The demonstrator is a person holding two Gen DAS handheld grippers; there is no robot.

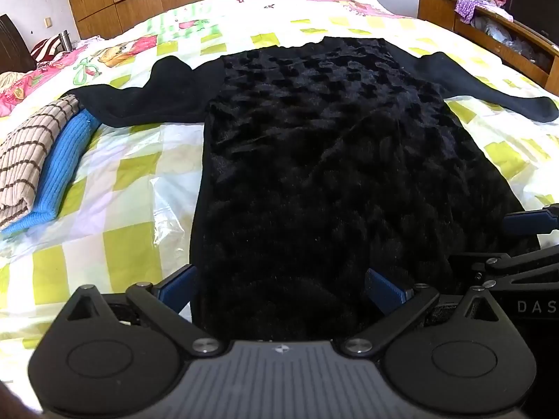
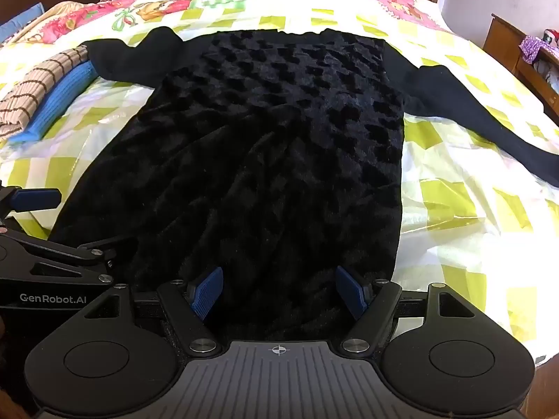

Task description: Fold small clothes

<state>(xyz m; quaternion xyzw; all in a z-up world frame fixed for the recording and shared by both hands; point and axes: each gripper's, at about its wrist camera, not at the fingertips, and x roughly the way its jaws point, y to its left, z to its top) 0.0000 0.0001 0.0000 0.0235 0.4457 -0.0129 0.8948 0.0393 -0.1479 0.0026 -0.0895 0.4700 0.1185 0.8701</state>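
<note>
- Black sweater (image 1: pixel 314 160) lies flat and unfolded on the bed (image 1: pixel 115 188), sleeves spread; its hem sits between both jaws
- Left gripper (image 1: pixel 279 288) and right gripper (image 2: pixel 277 291) gape wide, holding nothing
- Beyond the left jaws, folded clothes (image 1: pixel 38 164) already stacked; this fold is not yet begun

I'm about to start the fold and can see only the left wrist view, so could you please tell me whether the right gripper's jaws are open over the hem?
Observer: Yes. The right gripper has its jaws wide apart, and the hem of the black sweater lies between them, unclamped.
Operator: Thank you. The right gripper hides the sweater's lower right side from me; is it turned under?
Observer: No, that side runs straight down to the hem, flat.
Operator: And what lies beside it there?
Observer: A crinkled clear plastic sheet, spread over the checked bedspread.
</note>
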